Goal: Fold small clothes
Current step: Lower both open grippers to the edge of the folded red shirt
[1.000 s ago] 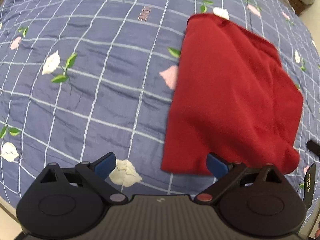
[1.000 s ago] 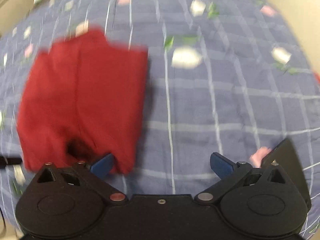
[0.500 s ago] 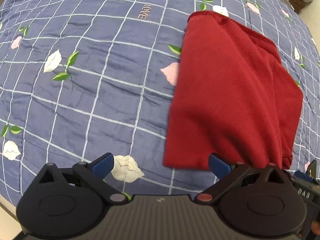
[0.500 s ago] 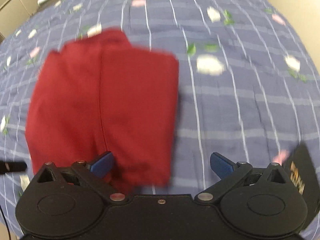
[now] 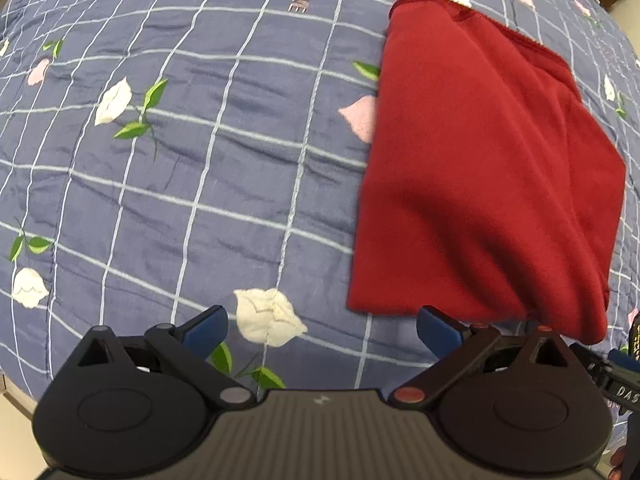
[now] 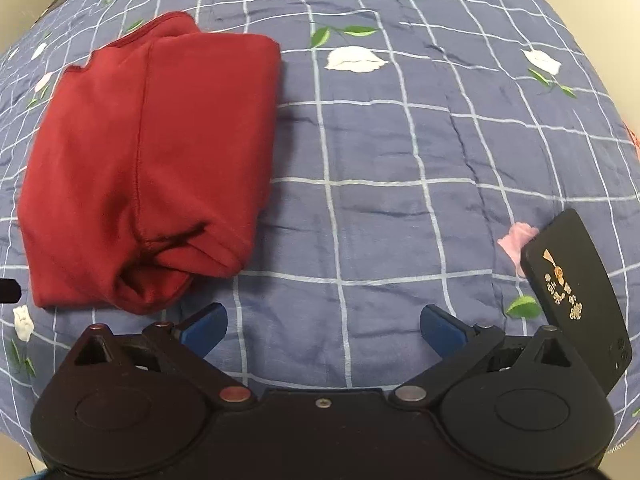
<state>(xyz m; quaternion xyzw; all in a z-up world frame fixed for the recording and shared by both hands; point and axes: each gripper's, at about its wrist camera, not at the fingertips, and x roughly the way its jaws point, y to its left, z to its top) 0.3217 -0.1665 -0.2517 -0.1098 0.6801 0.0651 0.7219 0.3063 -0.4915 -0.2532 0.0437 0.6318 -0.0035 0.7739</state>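
Note:
A small dark red garment (image 5: 484, 176) lies folded into a rough rectangle on the blue checked bedspread (image 5: 200, 160). In the left wrist view it fills the right half. In the right wrist view the garment (image 6: 148, 152) lies at the left, with a rumpled open hem at its near end. My left gripper (image 5: 322, 330) is open and empty, just short of the garment's near left corner. My right gripper (image 6: 322, 330) is open and empty, to the right of the garment's near end, over the bedspread (image 6: 400, 160).
The bedspread has white grid lines and flower prints. A black phone-like slab (image 6: 576, 296) with gold print stands at the right of the right wrist view. The other gripper's tip (image 5: 618, 372) shows at the left wrist view's right edge. Pale furniture lies beyond the bed.
The right gripper has pulled back and to the right, off the garment's near end. The garment has settled flat. The left gripper has barely moved.

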